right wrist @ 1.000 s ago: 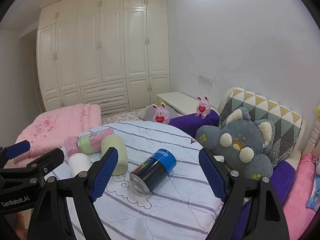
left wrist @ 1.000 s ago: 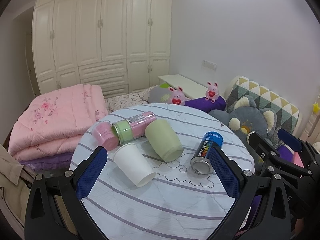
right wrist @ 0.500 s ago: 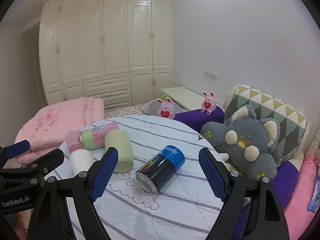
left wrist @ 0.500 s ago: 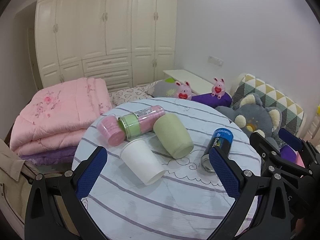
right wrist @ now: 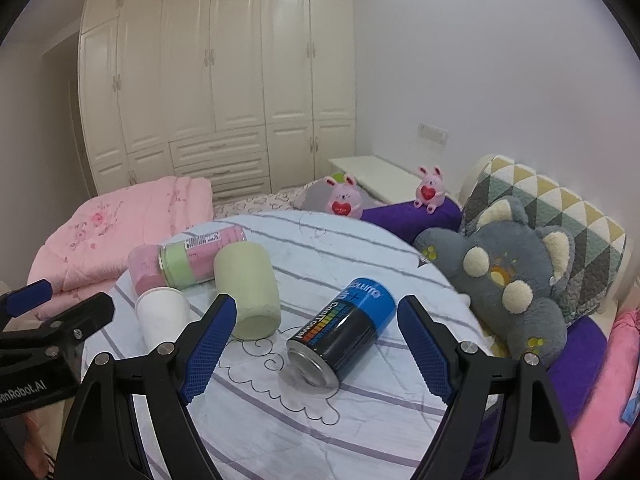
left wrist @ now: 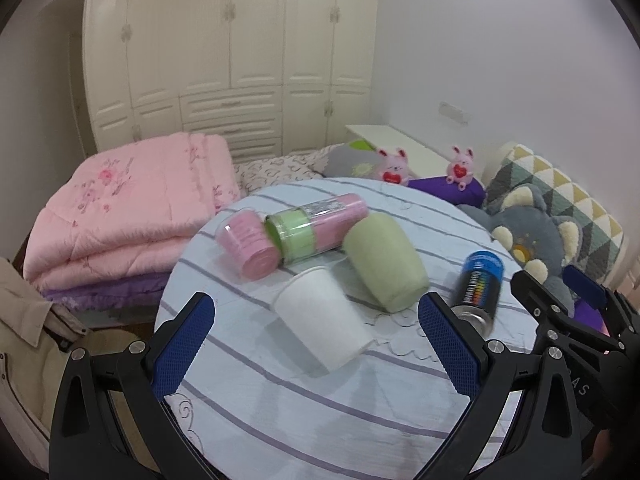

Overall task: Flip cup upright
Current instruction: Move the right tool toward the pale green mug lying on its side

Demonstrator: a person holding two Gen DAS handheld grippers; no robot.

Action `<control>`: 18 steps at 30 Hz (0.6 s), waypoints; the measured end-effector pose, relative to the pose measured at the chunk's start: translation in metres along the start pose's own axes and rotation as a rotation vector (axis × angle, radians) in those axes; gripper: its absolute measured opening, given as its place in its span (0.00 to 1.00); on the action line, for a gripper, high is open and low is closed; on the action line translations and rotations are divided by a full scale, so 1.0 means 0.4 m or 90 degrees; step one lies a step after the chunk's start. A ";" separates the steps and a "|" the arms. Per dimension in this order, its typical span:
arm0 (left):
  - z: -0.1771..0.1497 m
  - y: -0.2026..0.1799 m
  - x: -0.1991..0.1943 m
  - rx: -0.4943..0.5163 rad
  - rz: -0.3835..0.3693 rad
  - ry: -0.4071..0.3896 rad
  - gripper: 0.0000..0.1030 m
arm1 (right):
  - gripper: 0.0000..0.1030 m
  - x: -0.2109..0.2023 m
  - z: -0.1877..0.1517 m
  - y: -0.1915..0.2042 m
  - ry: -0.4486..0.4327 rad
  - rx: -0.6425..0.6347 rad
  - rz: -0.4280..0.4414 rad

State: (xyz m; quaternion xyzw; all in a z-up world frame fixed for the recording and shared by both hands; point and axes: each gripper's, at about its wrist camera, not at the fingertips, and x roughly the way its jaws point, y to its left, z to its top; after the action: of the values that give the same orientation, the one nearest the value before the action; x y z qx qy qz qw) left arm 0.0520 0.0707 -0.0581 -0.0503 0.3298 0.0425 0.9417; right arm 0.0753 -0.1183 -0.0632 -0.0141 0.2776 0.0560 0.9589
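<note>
A white paper cup (left wrist: 324,316) lies on its side on the round striped table (left wrist: 320,408), mouth toward me; it also shows in the right wrist view (right wrist: 162,316). A pale green cup (left wrist: 384,266) lies beside it, also in the right wrist view (right wrist: 248,290). A blue-and-black can (right wrist: 340,330) lies on its side, seen too in the left wrist view (left wrist: 478,292). My left gripper (left wrist: 316,348) is open, above the table just short of the white cup. My right gripper (right wrist: 312,348) is open, its fingers either side of the can, apart from it.
A pink and green tube (left wrist: 316,222) and a pink cup (left wrist: 248,246) lie at the table's far left. A folded pink quilt (left wrist: 128,208) is left of the table. A grey plush toy (right wrist: 508,272) and pillows lie on the right.
Both grippers have moved forward and lower toward the table. The cups and the can look larger and nearer. Nothing on the table has moved.
</note>
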 end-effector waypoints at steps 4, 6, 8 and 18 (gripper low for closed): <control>0.010 0.048 0.029 -0.031 0.013 0.012 1.00 | 0.82 0.045 0.000 0.008 0.024 0.006 0.015; 0.016 0.071 0.044 -0.047 0.016 0.014 1.00 | 0.82 0.069 -0.003 0.017 0.038 0.009 0.027; 0.022 0.084 0.059 -0.056 0.015 0.019 1.00 | 0.82 0.095 -0.005 0.030 0.051 0.006 0.038; 0.049 0.106 0.150 -0.063 0.031 0.040 1.00 | 0.82 0.282 0.013 0.107 0.158 -0.018 0.103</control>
State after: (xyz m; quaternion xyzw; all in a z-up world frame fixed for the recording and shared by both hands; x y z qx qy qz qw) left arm 0.1062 0.1178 -0.0833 -0.0898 0.3577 0.0801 0.9260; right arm 0.1677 -0.0643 -0.1190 -0.0116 0.3932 0.1350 0.9094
